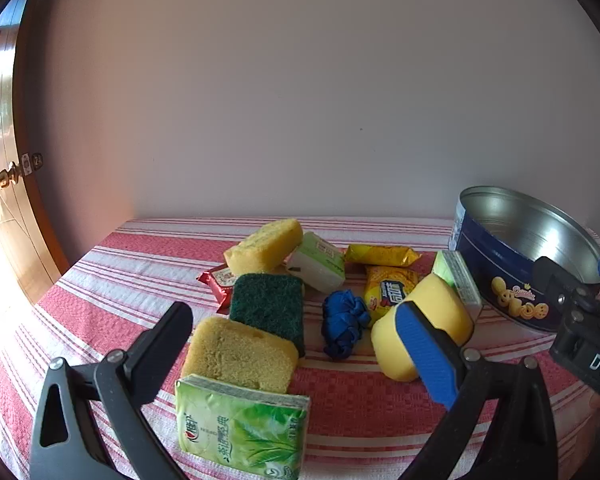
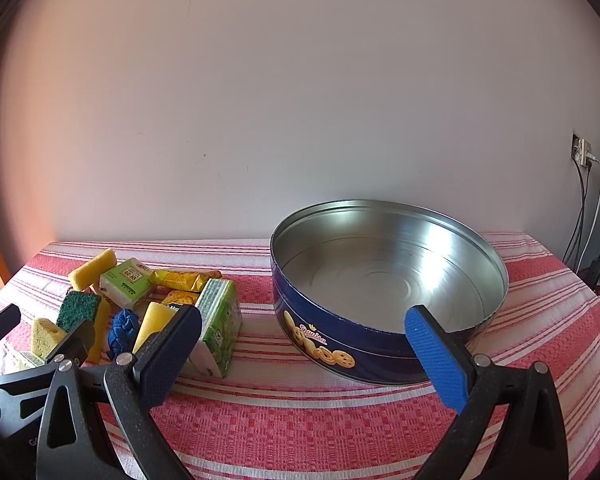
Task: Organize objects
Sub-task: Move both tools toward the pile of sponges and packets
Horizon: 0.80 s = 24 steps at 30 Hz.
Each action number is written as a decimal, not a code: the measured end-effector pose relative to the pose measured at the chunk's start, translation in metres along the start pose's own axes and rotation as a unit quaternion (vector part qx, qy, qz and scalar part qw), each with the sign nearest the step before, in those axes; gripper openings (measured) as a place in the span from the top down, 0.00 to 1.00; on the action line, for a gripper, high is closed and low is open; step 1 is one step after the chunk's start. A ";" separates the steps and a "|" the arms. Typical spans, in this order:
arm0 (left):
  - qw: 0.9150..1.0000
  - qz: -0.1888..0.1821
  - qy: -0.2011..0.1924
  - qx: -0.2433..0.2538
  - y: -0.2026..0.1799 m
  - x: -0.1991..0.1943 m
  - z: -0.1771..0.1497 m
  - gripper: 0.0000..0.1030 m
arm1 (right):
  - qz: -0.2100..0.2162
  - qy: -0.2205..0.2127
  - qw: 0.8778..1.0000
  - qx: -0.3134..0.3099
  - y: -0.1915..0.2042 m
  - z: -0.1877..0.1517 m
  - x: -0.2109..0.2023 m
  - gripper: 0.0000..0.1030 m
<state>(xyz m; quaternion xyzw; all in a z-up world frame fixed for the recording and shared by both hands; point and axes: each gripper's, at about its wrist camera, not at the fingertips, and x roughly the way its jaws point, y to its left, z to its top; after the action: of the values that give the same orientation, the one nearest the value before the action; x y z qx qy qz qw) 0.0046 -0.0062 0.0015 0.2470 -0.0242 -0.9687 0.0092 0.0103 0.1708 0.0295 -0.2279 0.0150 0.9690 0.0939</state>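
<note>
A pile of small objects lies on the striped cloth: yellow sponges (image 1: 240,354), a green scouring pad (image 1: 269,307), green tissue packs (image 1: 242,426), yellow snack packets (image 1: 390,290), a red packet (image 1: 219,280) and a blue scrunchie (image 1: 343,322). My left gripper (image 1: 300,356) is open and empty, hovering over the near sponge and tissue pack. An empty blue cookie tin (image 2: 388,292) stands to the right; it also shows in the left wrist view (image 1: 516,276). My right gripper (image 2: 304,356) is open and empty, just before the tin's front wall.
The red-and-white striped cloth (image 2: 300,420) covers the table up to a plain wall. A wooden door with a brass knob (image 1: 8,176) is at the left. A wall socket with cables (image 2: 582,152) is at the right. A tissue pack (image 2: 216,328) stands beside the tin.
</note>
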 end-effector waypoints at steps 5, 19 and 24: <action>1.000 0.011 -0.010 0.005 0.005 -0.003 0.001 0.00 | 0.012 -0.001 1.000 0.005 -0.002 0.000 -0.002 0.00; 1.000 0.015 -0.003 0.005 0.011 -0.005 -0.001 0.00 | 0.017 -0.001 1.000 0.004 0.001 -0.002 -0.004 0.00; 1.000 0.010 0.002 0.008 0.013 -0.005 -0.001 0.00 | 0.020 0.000 1.000 -0.003 0.004 -0.003 -0.003 0.00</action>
<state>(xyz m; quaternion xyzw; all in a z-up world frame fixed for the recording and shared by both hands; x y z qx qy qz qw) 0.0096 -0.0190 0.0040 0.2485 -0.0341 -0.9679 0.0167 0.0134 0.1666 0.0285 -0.2278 0.0171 0.9708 0.0739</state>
